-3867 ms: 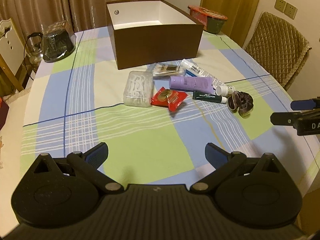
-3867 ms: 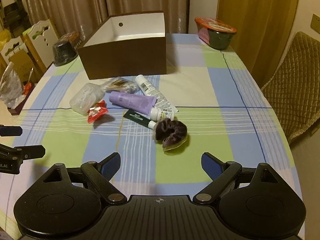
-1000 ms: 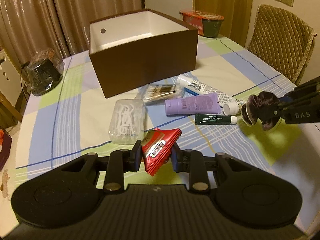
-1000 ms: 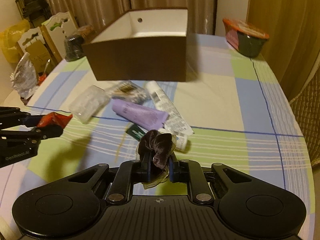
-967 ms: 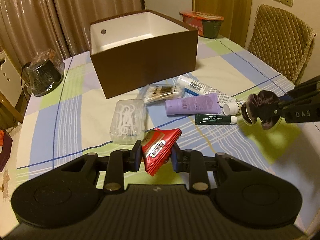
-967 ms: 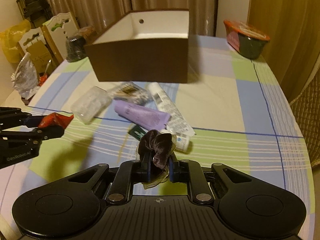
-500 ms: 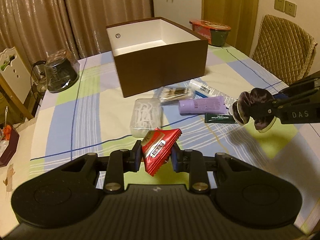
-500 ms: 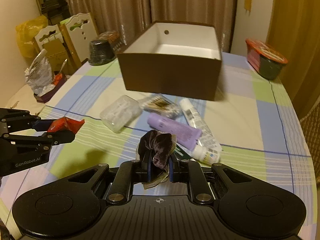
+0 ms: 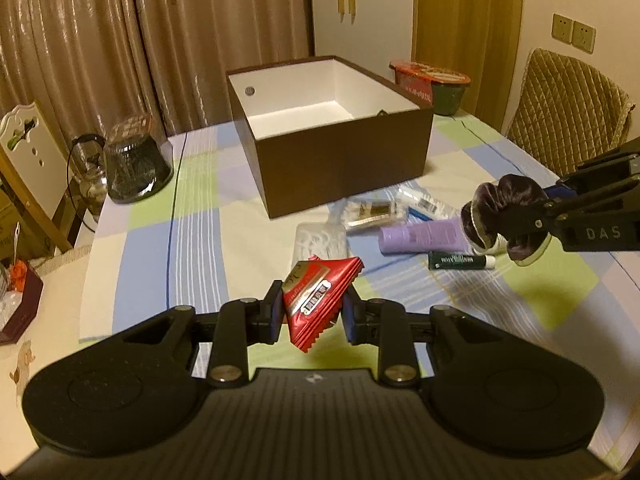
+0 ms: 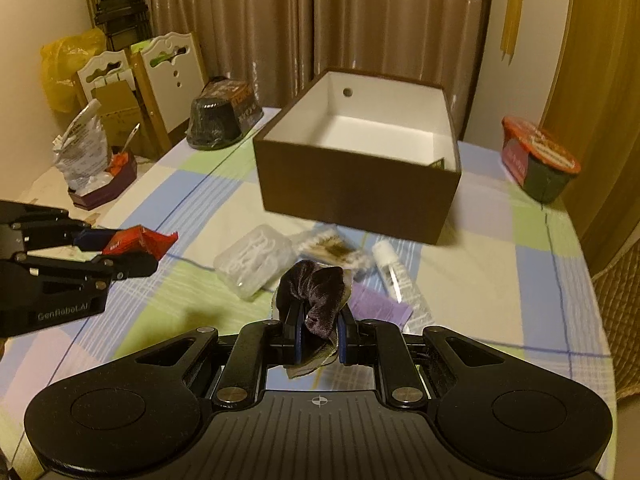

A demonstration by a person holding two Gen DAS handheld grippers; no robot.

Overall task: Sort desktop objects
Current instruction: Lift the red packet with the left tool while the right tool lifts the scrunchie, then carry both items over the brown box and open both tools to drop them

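Observation:
My left gripper [image 9: 310, 312] is shut on a red snack packet [image 9: 318, 300], held above the checked tablecloth; the same packet [image 10: 138, 242] shows at the left of the right wrist view. My right gripper [image 10: 318, 338] is shut on a dark velvet scrunchie [image 10: 316, 290], also seen at the right of the left wrist view as the scrunchie [image 9: 502, 210]. An open brown box [image 9: 340, 148] with a white inside stands behind. On the cloth before it lie a clear plastic case [image 10: 254, 262], a cotton swab pack [image 9: 368, 210], a purple tube [image 9: 424, 236], a white tube [image 10: 394, 270] and a small green tube [image 9: 460, 260].
A red-lidded instant noodle bowl [image 10: 540, 164] stands at the far right of the table, a dark wrapped bowl [image 9: 134, 160] at the far left. A quilted chair [image 9: 568, 108] is beside the right edge. White chairs [image 10: 160, 68] and bags crowd the left side.
Both grippers have risen and drawn back with their loads, so the box and the loose items look farther off. Nothing was let go.

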